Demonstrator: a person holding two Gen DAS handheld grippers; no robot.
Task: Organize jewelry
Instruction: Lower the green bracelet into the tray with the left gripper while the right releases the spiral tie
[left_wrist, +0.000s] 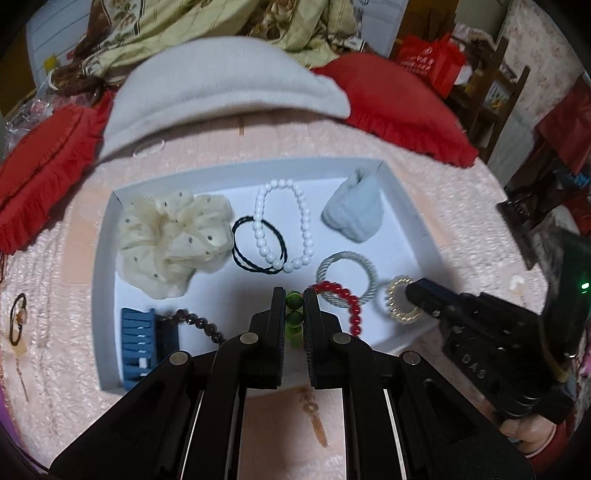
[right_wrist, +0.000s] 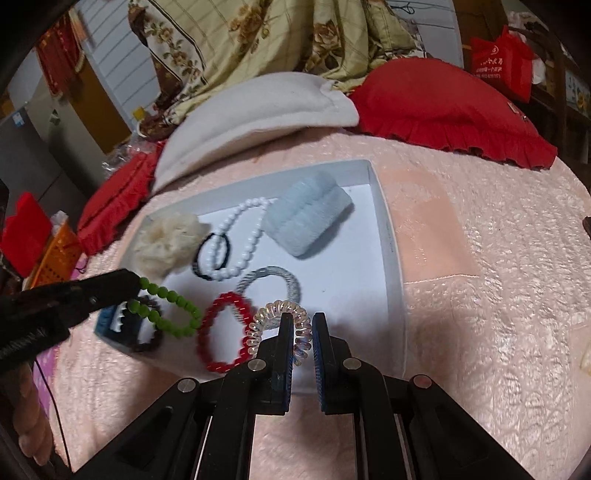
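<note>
A white tray (left_wrist: 107, 280) lies on a pink bedspread and holds the jewelry. My left gripper (left_wrist: 294, 299) is shut on a green bead bracelet (right_wrist: 173, 308) over the tray's near edge. My right gripper (right_wrist: 303, 321) is shut on a clear spiral hair tie (right_wrist: 275, 314), which also shows in the left wrist view (left_wrist: 400, 304), at the tray's near right corner. A red bead bracelet (right_wrist: 221, 338) lies between them. Further in lie a grey twisted ring (left_wrist: 347, 275), a white bead bracelet (left_wrist: 284, 225), a black hair band (left_wrist: 255, 247), a cream scrunchie (left_wrist: 173, 236), a pale blue fuzzy clip (left_wrist: 354, 214), a blue claw clip (left_wrist: 142, 343) and a dark bead bracelet (left_wrist: 199, 323).
A grey-white cushion (left_wrist: 221, 88) and red pillows (left_wrist: 399, 107) lie behind the tray. A thin clear band (left_wrist: 147, 149) lies on the bedspread beyond the tray. A dark corded charm (left_wrist: 18, 317) lies on the bedspread to the left.
</note>
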